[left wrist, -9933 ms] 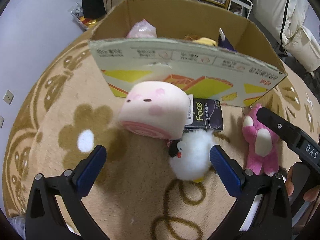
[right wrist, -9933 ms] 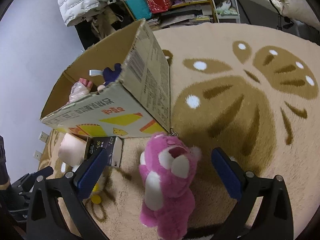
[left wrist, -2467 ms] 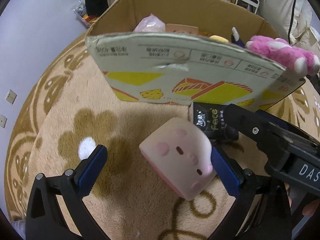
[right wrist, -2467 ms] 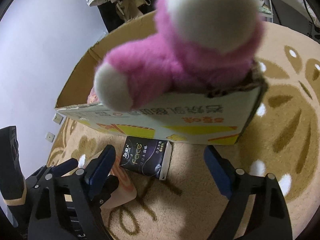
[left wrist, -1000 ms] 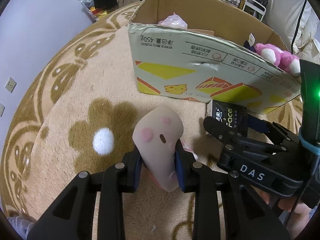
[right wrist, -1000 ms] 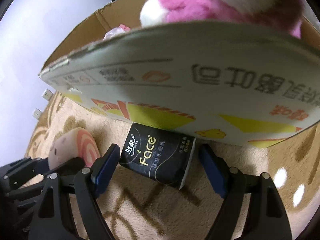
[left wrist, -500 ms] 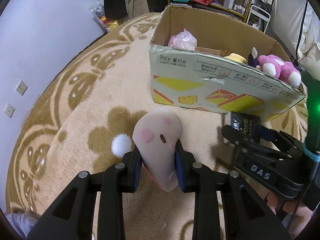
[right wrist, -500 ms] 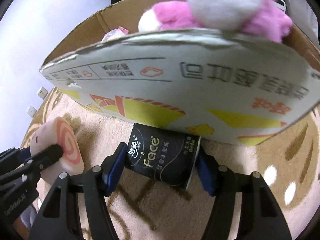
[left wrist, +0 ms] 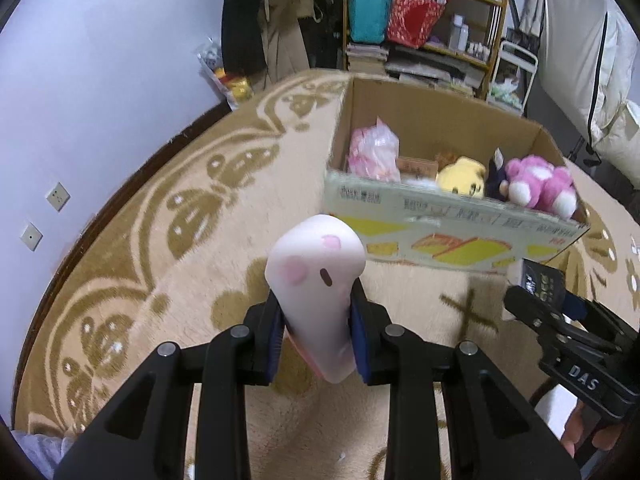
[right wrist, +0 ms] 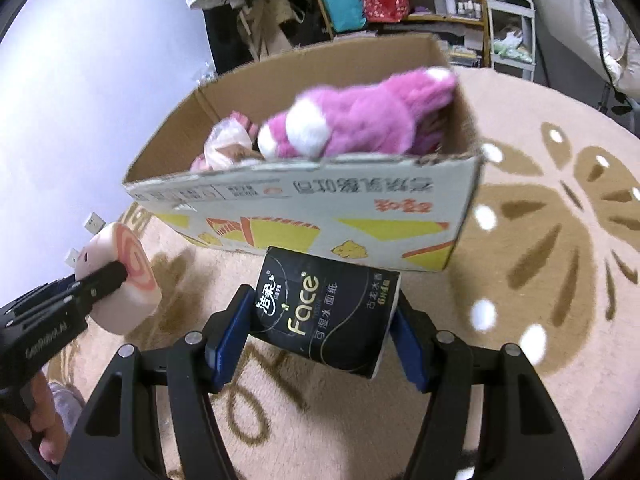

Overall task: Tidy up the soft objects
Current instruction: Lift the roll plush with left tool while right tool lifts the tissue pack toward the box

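My left gripper [left wrist: 316, 330] is shut on a pale pink swiss-roll plush [left wrist: 316, 280] and holds it above the rug, in front of the open cardboard box [left wrist: 440, 224]. The plush also shows at the left of the right wrist view [right wrist: 124, 276]. My right gripper [right wrist: 320, 332] is shut on a black tissue pack [right wrist: 324, 312] and holds it off the rug, near the box's front wall [right wrist: 320, 216]. In the box lie a pink bear plush [right wrist: 360, 120], a yellow plush [left wrist: 460, 176] and a pink plastic bag [left wrist: 374, 152].
A beige rug with brown flower patterns [left wrist: 160, 240] covers the floor. A purple wall [left wrist: 80, 80] with sockets stands at the left. Shelves with bags and bottles [left wrist: 420, 20] stand behind the box. A white padded coat [left wrist: 600, 80] hangs at the far right.
Both grippers have risen off the rug with their loads. The right gripper, open around the tissue pack a second ago, has shut on it and lifted it. The swiss-roll plush stays clamped in the left gripper.
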